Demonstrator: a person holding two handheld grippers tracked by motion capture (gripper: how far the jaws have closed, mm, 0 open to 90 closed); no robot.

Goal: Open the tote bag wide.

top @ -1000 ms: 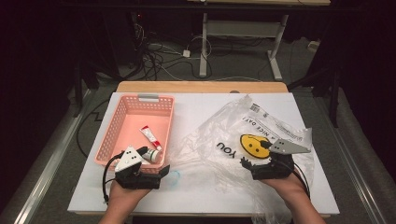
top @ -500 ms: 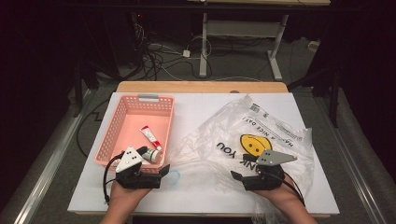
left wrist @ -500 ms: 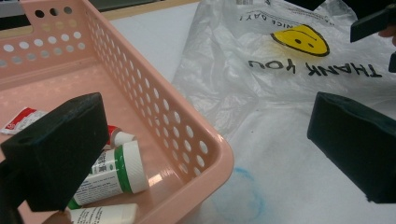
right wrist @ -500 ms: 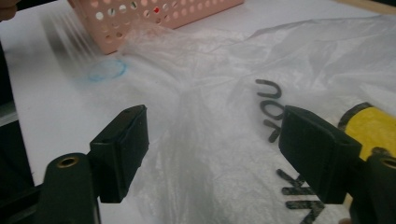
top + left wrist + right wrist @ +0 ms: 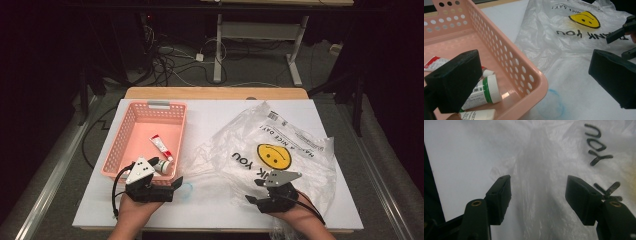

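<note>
A clear plastic bag (image 5: 270,145) with a yellow smiley and "THANK YOU" print lies crumpled on the table's right half. My right gripper (image 5: 256,191) is open at the bag's near edge, jaws pointing left; in the right gripper view its jaws straddle a fold of the bag (image 5: 536,182). A pink basket (image 5: 145,137) on the left holds a red-and-white tube (image 5: 161,147) and a white bottle with a green band (image 5: 484,91). My left gripper (image 5: 177,182) is open at the basket's near right corner (image 5: 534,87), one jaw over the basket, the other over the table.
The white table (image 5: 215,112) has bare room between basket and bag. A faint blue ring (image 5: 550,103) marks the table beside the basket corner. Cables and desk legs (image 5: 220,40) lie on the dark floor beyond the far edge.
My right gripper has moved toward the near edge and left, from beside the smiley down to the bag's front edge. The left gripper has stayed put.
</note>
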